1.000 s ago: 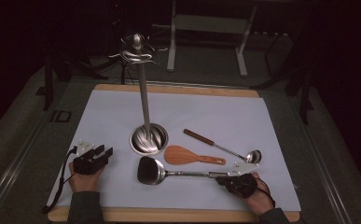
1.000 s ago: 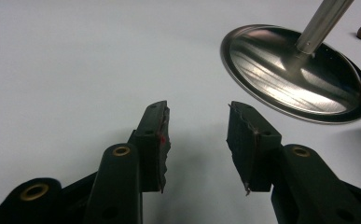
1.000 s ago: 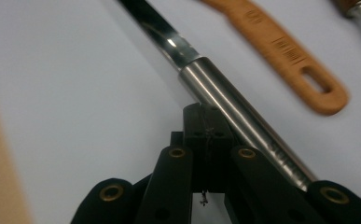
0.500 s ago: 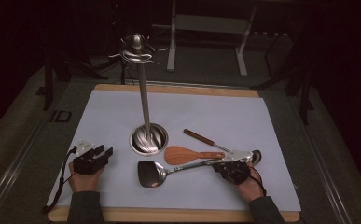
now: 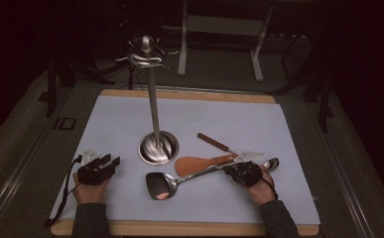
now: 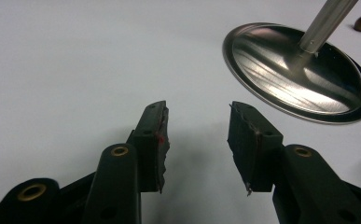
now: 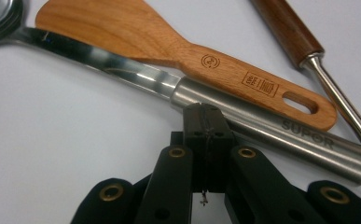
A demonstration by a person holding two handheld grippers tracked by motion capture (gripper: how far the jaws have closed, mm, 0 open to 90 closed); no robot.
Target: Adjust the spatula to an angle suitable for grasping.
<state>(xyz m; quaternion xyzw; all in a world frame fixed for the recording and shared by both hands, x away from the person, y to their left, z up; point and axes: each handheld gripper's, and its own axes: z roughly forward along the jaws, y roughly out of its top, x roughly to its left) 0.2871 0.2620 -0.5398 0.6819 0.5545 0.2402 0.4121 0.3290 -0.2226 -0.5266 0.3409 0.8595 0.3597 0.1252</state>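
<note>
A steel turner (image 5: 169, 183) lies on the white mat (image 5: 229, 119), its handle (image 7: 271, 128) slanting right toward my right gripper (image 5: 229, 169). That gripper (image 7: 205, 114) is shut with nothing between its jaws, and its tips press against the near side of the steel handle. A wooden spatula (image 7: 122, 28) lies just beyond and touches the steel handle. A ladle with a brown wooden handle (image 7: 285, 28) lies farther right. My left gripper (image 5: 110, 161) rests at the mat's near left, open and empty (image 6: 197, 116), aimed toward the stand's round steel base (image 6: 299, 74).
The tall utensil stand (image 5: 153, 104) with hooks at its top rises from mid-mat. The ladle's bowl (image 5: 272, 163) sits right of my right hand. A wooden board edge (image 5: 179, 229) borders the mat. Dark floor and metal frames lie beyond.
My right gripper has moved forward and left, and the steel turner's handle has swung away from me, up against the wooden spatula. The left gripper has stayed put.
</note>
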